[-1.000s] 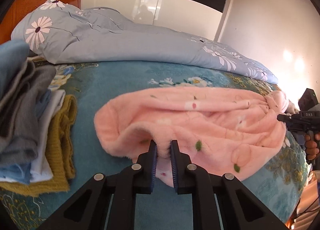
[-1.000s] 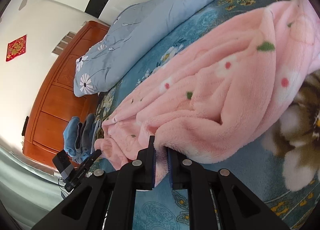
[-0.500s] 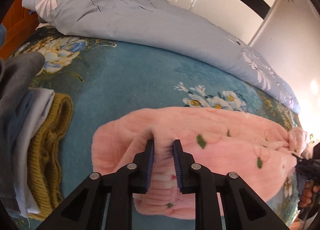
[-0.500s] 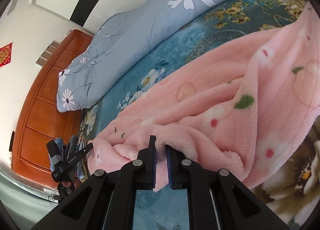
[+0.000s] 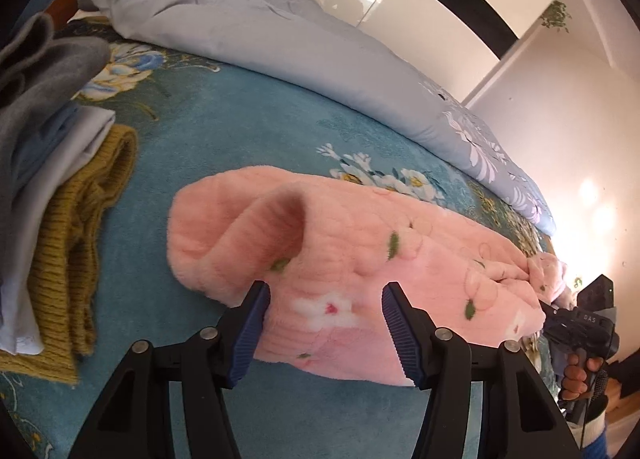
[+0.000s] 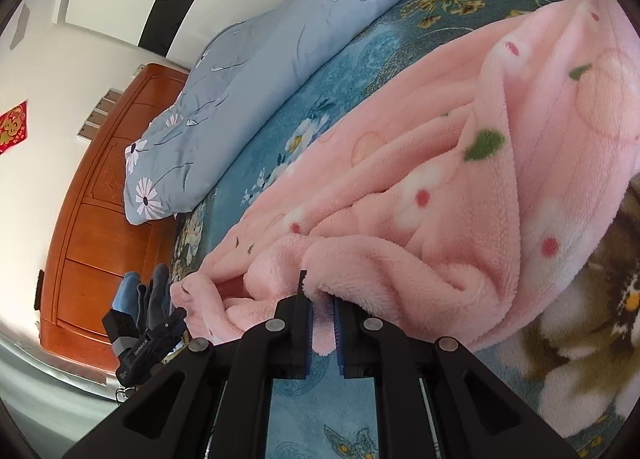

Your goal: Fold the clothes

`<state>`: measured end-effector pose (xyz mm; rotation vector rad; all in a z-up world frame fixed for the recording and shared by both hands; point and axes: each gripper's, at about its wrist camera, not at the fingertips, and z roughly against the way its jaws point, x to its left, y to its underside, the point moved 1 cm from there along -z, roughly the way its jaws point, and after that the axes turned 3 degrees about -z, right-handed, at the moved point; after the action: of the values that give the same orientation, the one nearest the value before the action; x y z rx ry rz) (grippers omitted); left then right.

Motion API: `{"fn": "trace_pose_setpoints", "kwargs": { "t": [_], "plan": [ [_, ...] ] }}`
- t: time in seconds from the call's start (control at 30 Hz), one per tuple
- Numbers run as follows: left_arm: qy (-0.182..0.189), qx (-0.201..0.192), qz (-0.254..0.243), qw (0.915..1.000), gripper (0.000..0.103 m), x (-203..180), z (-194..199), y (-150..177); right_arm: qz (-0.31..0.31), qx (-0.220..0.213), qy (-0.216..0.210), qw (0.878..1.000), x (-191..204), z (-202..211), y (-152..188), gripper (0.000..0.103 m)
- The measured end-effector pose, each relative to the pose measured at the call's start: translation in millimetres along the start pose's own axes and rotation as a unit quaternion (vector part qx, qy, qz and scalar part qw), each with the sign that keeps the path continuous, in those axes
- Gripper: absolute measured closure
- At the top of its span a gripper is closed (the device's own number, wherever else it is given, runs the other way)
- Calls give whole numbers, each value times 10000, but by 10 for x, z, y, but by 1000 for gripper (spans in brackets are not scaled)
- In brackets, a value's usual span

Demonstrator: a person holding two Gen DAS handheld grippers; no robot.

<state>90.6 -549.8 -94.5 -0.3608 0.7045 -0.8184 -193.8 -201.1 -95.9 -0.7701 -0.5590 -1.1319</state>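
A pink fleece garment (image 5: pixel 360 255) with small flowers and green leaves lies folded lengthwise across the blue floral bedspread (image 5: pixel 224 131). My left gripper (image 5: pixel 324 323) is open, its jaws spread on either side of the garment's near edge, holding nothing. My right gripper (image 6: pixel 322 323) is shut on the fleece hem at the garment's other end (image 6: pixel 400 219). The right gripper also shows in the left wrist view (image 5: pixel 576 323), and the left gripper in the right wrist view (image 6: pixel 148 343).
A stack of folded clothes (image 5: pixel 52 187), grey, light blue, white and mustard knit, sits at the left. A grey-blue daisy duvet (image 5: pixel 280 43) lies along the far side of the bed. A wooden headboard (image 6: pixel 92 219) stands beyond.
My left gripper has opened and let go of the pink garment, which now rests folded on the bed. My right gripper stays shut on the hem.
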Motion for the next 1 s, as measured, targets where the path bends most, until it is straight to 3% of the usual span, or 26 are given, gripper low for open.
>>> {"fn": "trace_pose_setpoints", "kwargs": {
  "t": [0.03,0.07,0.2,0.33,0.43,0.53,0.63,0.73,0.83,1.0],
  "plan": [
    [-16,13,-96,10000,90,-67,-1,11,35,-17,25,10000,19,37,23,94],
    [-22,43,-143,9999,94,-120,1,24,80,-34,47,10000,42,74,51,94],
    [-130,-74,-174,9997,94,-231,232,88,295,-118,99,9994,163,241,165,94],
    [64,-688,23,9976,94,-126,883,87,636,-359,-83,9973,390,522,327,96],
    [18,-1098,-56,9939,94,4,1440,174,1083,-456,-389,9923,653,762,580,96],
    [-225,-1117,-112,9934,94,170,1725,390,1518,-384,-577,9860,805,844,937,96],
    [-601,-871,-27,9944,94,375,1703,692,1537,-37,-637,9860,710,655,1282,96],
    [-830,-534,117,9951,94,545,1544,1014,1303,336,-419,9900,445,374,1548,96],
    [-1021,-274,254,9941,93,641,1386,1307,764,578,-421,9945,141,205,1638,96],
    [-1181,-63,462,9919,92,720,1120,1500,563,652,-453,9953,-23,200,1675,96]
  ]
}}
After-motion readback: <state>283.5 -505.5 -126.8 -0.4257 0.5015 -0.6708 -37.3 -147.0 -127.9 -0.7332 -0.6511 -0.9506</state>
